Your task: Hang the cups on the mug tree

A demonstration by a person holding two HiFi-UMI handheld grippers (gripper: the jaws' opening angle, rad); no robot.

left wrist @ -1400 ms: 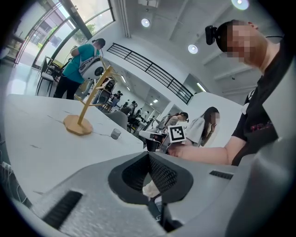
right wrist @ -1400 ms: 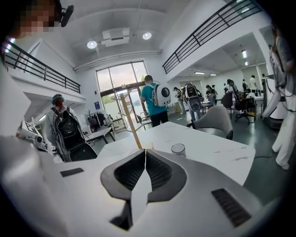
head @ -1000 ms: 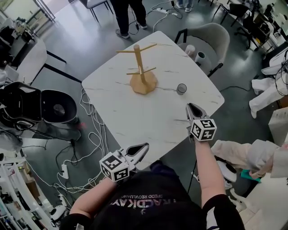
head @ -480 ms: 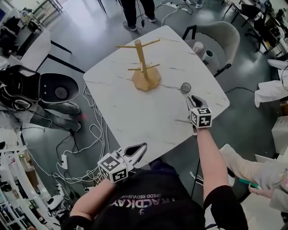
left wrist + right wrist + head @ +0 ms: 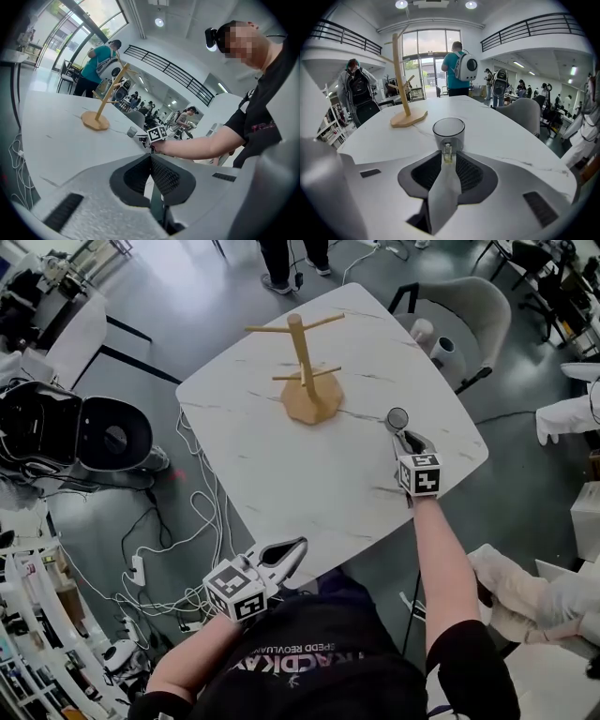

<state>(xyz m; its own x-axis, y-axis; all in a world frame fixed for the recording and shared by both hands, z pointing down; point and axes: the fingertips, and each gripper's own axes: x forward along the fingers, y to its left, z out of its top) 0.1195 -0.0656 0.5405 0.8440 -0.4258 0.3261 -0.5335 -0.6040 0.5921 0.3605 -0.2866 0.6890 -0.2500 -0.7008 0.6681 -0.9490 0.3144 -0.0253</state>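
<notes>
The right gripper (image 5: 447,160) pinches the glass cup (image 5: 448,131) by its handle, cup at the jaws' twelve o'clock, mug tree (image 5: 404,84) at ten; the left gripper (image 5: 151,160) is clenched, empty.

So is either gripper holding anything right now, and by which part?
The right gripper grips the cup by its handle; the left gripper holds nothing.

Black printed T-shirt (image 5: 314,679), grey fingers (image 5: 285,556), black-and-white marker cubes (image 5: 235,590)

Right tool (image 5: 448,158) pinching clear cup (image 5: 448,132) by its handle, cup upright on white table (image 5: 506,136), mug tree (image 5: 404,93) beyond
</notes>
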